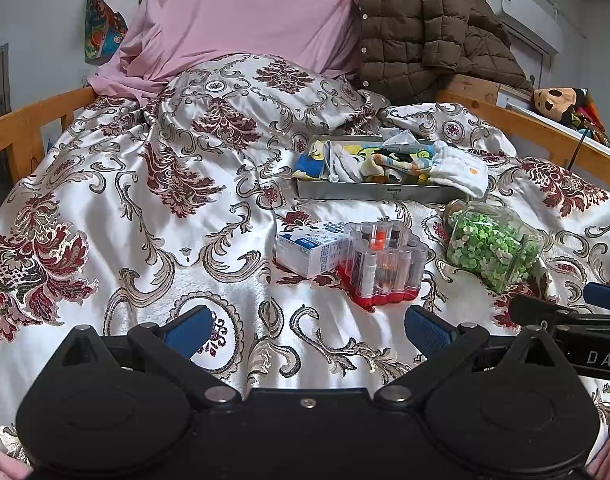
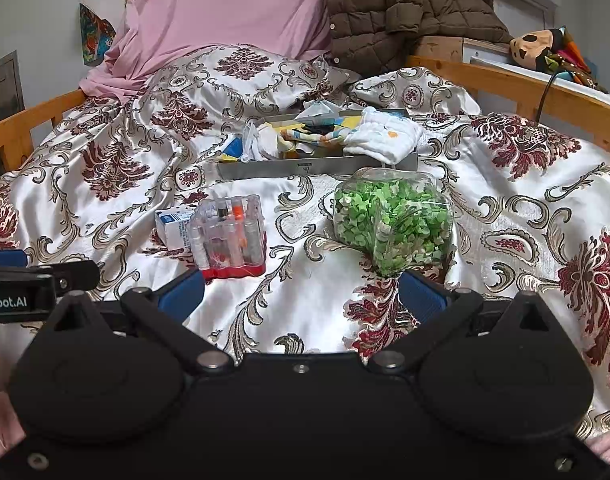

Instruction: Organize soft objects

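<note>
While both tools hang low over the bedspread (image 1: 105,208) with nothing between their pads, no step has been committed to. The left gripper (image 1: 309,330) stands spread wide and empty; the right gripper (image 2: 301,292) likewise, its blue pads wide apart, just short of the jar of green pieces (image 2: 391,226), which lies on its side.

Judged from position, both are held back at the near edge, giving a clear view of the work ahead.

Nearest lie three hard items: one jar, one clear case with a red base (image 1: 383,266), and one small white-and-blue carton (image 1: 307,252) touching that case. Beyond them sits one grey tray (image 1: 369,193), holding the soft goods: a jumble of socks and cloths (image 1: 397,164), count indistinct, with one white quilted cloth (image 1: 463,174) draped over its right rim. That cloth appears the item still needing to be tucked in.
</note>
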### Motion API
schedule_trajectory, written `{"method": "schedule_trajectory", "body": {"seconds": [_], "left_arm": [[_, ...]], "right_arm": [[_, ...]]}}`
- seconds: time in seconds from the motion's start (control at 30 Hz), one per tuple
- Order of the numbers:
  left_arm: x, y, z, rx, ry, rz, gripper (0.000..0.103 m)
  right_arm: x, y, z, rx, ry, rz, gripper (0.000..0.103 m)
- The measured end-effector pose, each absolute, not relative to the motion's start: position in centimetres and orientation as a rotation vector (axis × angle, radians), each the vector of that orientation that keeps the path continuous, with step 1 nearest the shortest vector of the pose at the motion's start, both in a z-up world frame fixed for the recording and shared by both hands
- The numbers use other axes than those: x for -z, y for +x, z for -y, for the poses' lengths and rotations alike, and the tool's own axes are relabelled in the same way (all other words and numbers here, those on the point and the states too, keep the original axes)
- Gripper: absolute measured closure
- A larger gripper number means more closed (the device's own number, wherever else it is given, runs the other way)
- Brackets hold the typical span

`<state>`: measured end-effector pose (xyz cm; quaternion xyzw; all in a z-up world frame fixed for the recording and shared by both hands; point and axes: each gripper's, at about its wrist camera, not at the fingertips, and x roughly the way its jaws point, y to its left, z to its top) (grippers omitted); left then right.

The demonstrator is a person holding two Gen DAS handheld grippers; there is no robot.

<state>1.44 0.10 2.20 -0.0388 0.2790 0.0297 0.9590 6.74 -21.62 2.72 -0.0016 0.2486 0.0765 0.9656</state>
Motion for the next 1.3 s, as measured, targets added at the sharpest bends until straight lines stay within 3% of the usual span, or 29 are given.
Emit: {"method": "schedule_trajectory", "body": {"seconds": [1.3], "left_arm": [[-1.55,1.24,-0.34,-0.069,-0.085,-0.582,0.001]], "right_arm": [[-2.65,6.71,21.62,-0.154,-0.002,-0.506,0.001]]}}
